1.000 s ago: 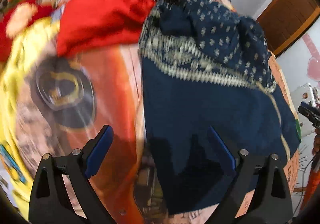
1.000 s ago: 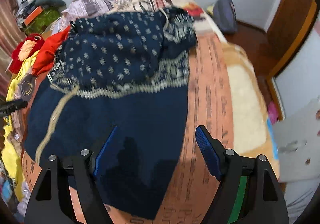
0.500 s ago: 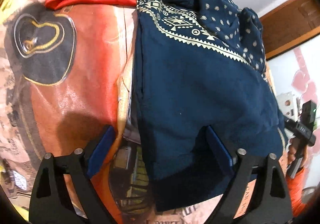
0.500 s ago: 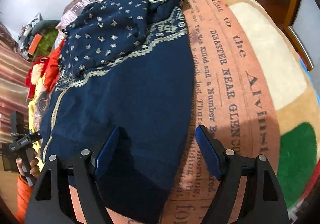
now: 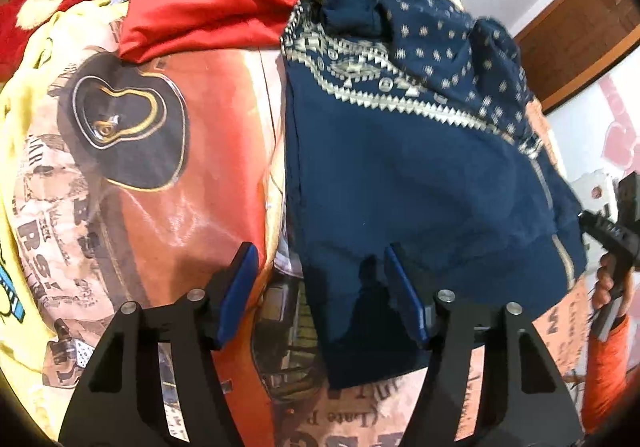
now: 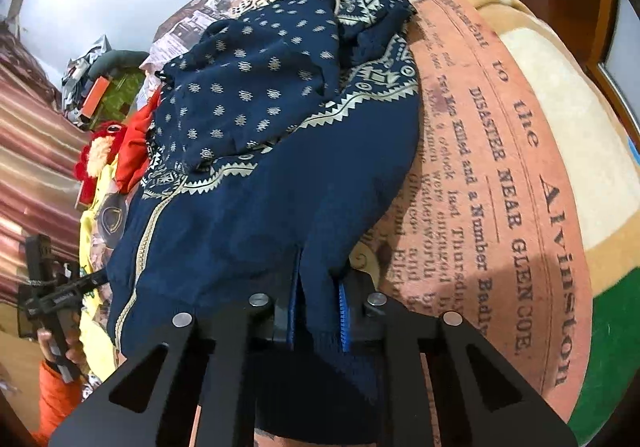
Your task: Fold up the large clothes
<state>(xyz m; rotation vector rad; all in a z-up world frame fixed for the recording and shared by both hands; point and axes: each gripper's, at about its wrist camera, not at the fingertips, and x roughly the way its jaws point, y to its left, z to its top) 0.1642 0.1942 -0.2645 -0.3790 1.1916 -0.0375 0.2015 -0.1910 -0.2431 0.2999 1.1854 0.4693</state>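
Note:
A large navy garment (image 5: pixel 408 183) with a cream zigzag band and a dotted upper part lies on the bed; it also shows in the right wrist view (image 6: pixel 272 183). My left gripper (image 5: pixel 320 287) is open, its jaws straddling the garment's near left edge. My right gripper (image 6: pixel 318 315) is shut on the garment's near right hem, with cloth pinched between the blue pads (image 6: pixel 343 311). The right gripper shows at the far right of the left wrist view (image 5: pixel 608 235), and the left gripper at the left of the right wrist view (image 6: pixel 56 295).
A printed newspaper-pattern bedspread (image 6: pixel 500 175) covers the bed. A red cloth (image 5: pixel 216 3) lies beyond the garment, with a yellow garment (image 5: pixel 24 95) and a red plush toy (image 6: pixel 98 151) at the left. A wooden door (image 5: pixel 580 27) stands at the right.
The right gripper moved onto the garment's hem and closed on it. The left gripper's jaws narrowed around the garment's left edge but remain apart.

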